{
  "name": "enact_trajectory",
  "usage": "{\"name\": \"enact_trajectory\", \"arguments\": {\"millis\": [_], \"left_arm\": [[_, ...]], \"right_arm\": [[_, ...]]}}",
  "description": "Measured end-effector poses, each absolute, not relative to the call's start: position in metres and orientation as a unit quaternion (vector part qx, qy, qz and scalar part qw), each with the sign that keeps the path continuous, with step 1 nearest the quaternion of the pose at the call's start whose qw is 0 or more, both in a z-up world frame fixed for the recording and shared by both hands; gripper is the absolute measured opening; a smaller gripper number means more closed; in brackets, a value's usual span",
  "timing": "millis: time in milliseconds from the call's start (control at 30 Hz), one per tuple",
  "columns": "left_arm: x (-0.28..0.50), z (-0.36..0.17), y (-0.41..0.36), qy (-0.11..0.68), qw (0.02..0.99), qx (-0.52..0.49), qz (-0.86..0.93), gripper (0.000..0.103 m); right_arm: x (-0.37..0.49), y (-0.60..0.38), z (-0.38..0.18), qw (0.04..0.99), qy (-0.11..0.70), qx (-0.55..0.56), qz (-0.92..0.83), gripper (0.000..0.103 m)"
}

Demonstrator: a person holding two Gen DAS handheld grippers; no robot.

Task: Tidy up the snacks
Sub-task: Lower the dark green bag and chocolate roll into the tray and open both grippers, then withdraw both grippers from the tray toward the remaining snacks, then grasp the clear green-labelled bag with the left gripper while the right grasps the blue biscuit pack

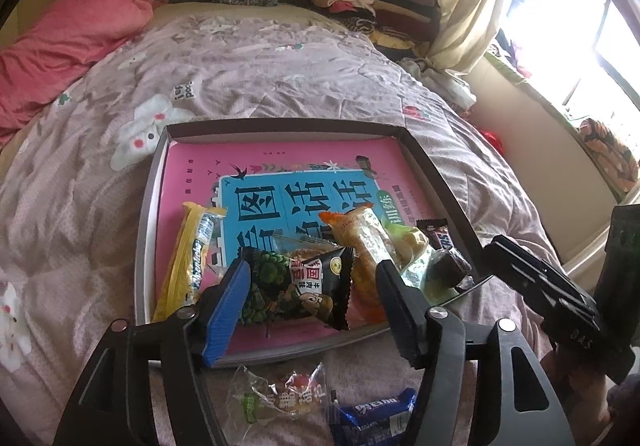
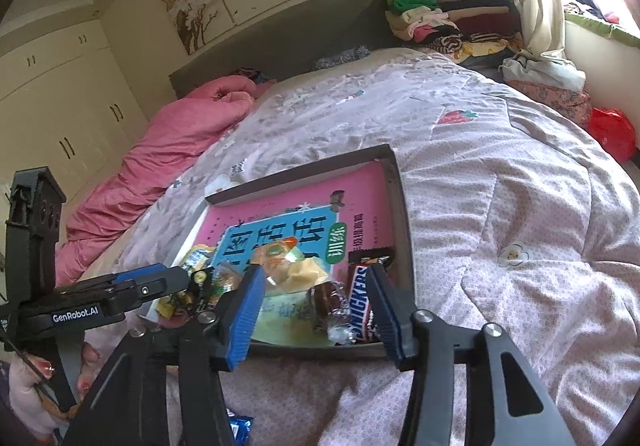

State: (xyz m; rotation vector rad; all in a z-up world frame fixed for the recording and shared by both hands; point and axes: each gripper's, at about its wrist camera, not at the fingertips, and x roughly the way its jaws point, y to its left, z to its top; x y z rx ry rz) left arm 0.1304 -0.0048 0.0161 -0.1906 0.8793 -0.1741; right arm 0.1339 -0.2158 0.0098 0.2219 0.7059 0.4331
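Both grippers are hovering over the near end of the shallow box (image 1: 434,181) sitting on the quilt (image 1: 280,77), and both are standing apart with nothing pinched. Left gripper (image 1: 314,284) is framing the black packet (image 1: 304,286) that's lying in the box on the pink book (image 1: 280,161); pads aren't pressing on it, so it's loose. Right gripper (image 2: 316,286) is framing the brown candy (image 2: 324,300) and the Snickers bar (image 2: 360,300) at the box's right corner, also not gripping. Most snacks are piling up at the near edge of the box: yellow bar (image 1: 188,250) along the left wall, orange packet (image 1: 360,242) leaning on the others. Two are lying outside on the quilt, just in front of the box: a clear-wrapped snack (image 1: 276,398) and a blue packet (image 1: 372,416). Risks I'm seeing: the pile is crowding the near wall, so any downward move could be catching two wrappers at once or nudging one over the low rim. The box is resting on soft bedding, so pressing the rim could be tipping it and sliding everything forward. The grippers are working close together, so collision is likely if both are reaching for the leftover pair.
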Motion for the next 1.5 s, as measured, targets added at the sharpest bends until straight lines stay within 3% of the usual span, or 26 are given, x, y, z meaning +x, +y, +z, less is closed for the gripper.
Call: {"name": "enact_trajectory", "arguments": {"millis": [300,400,833,1500], "left_arm": [[0.12,0.025,-0.003,0.418,0.901,-0.084,-0.08,0.069],[0.117,0.028,0.0,0.415,0.903,-0.08,-0.074,0.078],[0.092,0.03,0.031,0.421,0.9,-0.094,-0.056,0.078],[0.075,-0.007,0.027,0.471,0.873,-0.103,-0.078,0.078]], "right_arm": [[0.119,-0.205,0.011,0.905,0.344,0.093,0.232,0.061],[0.115,-0.203,0.011,0.905,0.343,0.091,0.235,0.062],[0.087,-0.175,0.007,0.887,0.37,0.063,0.269,0.07],[0.057,-0.144,-0.029,0.848,0.457,0.033,0.266,0.079]]}}
